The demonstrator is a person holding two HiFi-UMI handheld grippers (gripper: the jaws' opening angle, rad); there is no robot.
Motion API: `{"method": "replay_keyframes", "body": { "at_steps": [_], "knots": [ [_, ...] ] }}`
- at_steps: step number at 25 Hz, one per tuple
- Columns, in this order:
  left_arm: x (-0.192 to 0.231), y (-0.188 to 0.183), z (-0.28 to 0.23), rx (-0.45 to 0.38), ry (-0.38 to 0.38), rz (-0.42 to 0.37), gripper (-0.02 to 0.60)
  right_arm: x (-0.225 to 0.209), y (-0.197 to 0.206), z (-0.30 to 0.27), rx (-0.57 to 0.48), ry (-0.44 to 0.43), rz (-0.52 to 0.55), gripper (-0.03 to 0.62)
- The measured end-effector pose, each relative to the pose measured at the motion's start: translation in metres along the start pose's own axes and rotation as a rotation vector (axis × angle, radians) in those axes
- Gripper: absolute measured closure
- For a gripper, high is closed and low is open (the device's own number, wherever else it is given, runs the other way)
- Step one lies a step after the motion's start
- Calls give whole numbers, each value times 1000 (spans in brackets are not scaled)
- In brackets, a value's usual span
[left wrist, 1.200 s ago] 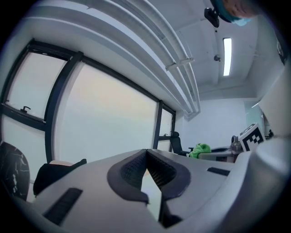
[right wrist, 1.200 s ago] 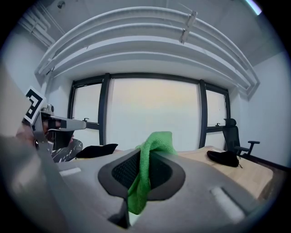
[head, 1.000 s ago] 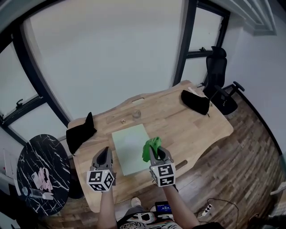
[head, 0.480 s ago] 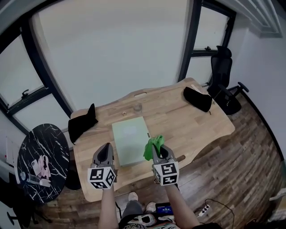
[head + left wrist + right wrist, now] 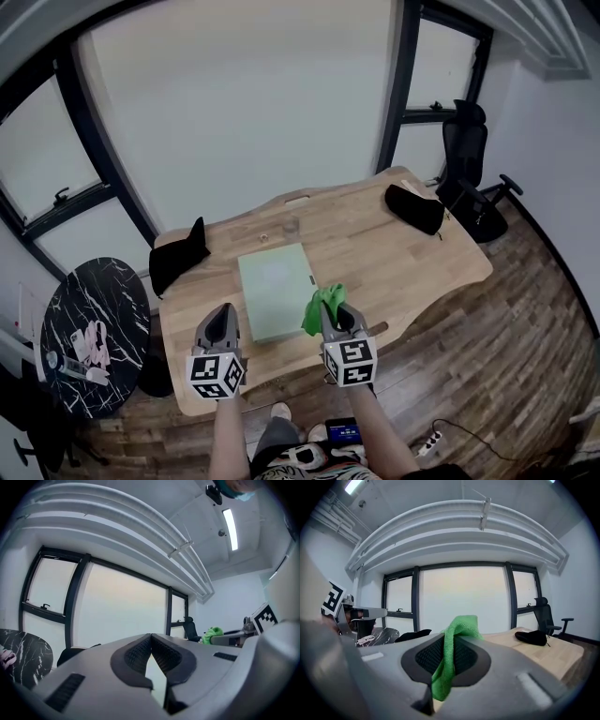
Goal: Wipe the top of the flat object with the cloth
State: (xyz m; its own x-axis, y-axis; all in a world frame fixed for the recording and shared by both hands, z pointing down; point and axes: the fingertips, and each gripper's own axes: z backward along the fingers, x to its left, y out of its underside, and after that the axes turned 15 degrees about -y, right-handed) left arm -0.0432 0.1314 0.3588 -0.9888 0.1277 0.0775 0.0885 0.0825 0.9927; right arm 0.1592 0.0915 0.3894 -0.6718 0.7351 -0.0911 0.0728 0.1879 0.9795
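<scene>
— Wooden surface below big windows, with a pale board lying flat towards its near left. How far along is the wiping?

— Not begun, by my judgement. The green cloth is up in the air by the board's near right corner, and it doesn't seem to touch the board.

— Who holds it?

— The right gripper. Its jaws are clamped on the cloth, which pokes up between them in a fold and trails down behind. The left gripper has its jaws pressed together on nothing.

— And the poses?

— Both are held out side by side at the near edge of the surface, pointing roughly level towards the windows. The left one is left of the board and the right one is at its near right corner. Lowering the cloth and sweeping the board's top is all left to do.
</scene>
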Motion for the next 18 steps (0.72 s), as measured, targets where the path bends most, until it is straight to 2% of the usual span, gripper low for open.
{"method": "replay_keyframes", "body": {
  "at_steps": [7, 18],
  "knots": [
    [-2, -2, 7, -15, 2, 12, 575, 4, -3, 6, -2, -2, 18, 562],
    [-8, 1, 10, 13, 29, 35, 575, 11, 3, 10, 20, -13, 25, 562]
  ]
}}
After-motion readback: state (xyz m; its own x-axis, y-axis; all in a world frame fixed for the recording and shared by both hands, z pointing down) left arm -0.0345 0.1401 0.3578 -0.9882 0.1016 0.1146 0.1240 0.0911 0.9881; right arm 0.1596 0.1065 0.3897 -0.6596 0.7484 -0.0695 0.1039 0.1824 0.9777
